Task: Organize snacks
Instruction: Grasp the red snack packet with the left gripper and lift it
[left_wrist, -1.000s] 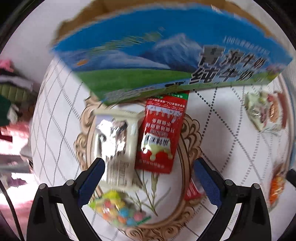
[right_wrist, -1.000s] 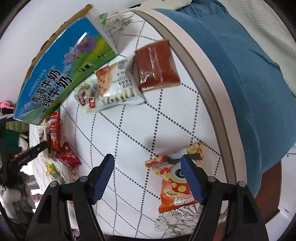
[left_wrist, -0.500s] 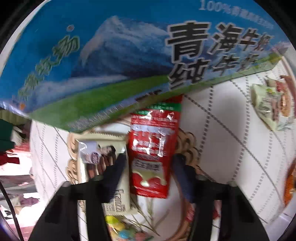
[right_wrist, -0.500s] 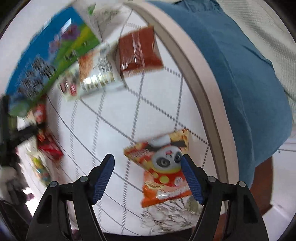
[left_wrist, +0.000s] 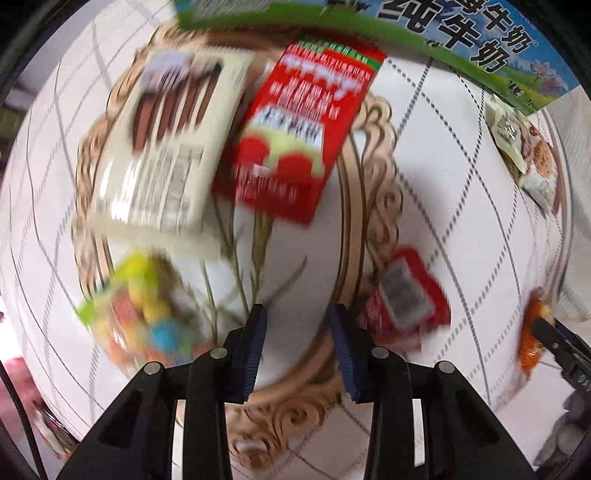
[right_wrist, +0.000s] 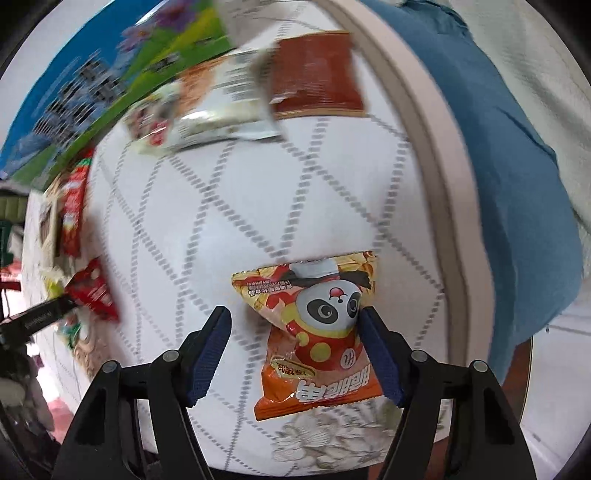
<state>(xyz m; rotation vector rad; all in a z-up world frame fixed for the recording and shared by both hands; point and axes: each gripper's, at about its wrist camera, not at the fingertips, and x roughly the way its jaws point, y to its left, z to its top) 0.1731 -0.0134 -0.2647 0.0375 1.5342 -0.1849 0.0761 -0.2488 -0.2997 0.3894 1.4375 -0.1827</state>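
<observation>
1. Orange crinkly foil is what grabs you in the right wrist view: a panda snack bag (right_wrist: 317, 332) lies flat on the white tablecloth (right_wrist: 229, 192) with its dashed grey diamond pattern, low and right of centre in the frame.
2. The right gripper (right_wrist: 295, 350) has its blue ribbed pads spread wide, one on each side of that bag. The right pad sits right at the bag's edge; can't tell if it's actually touching.
3. Upper part of that view: a flat reddish-brown sachet (right_wrist: 317, 74) and a blurry white cookie pack (right_wrist: 207, 107), side by side near the glossy blue-green milk carton (right_wrist: 92, 85).
4. The left gripper (left_wrist: 295, 339) has its pads apart with a moderate gap, nothing in between.
5. Beyond them is an oval tray (left_wrist: 373, 206) with a scrolled beige rim, carrying a cream wafer pack (left_wrist: 162, 147), a red milk-candy pouch (left_wrist: 299, 136) and a blurry colourful candy bag (left_wrist: 144, 310).
6. A small red packet (left_wrist: 406, 295) sits at the tray's right rim.
</observation>
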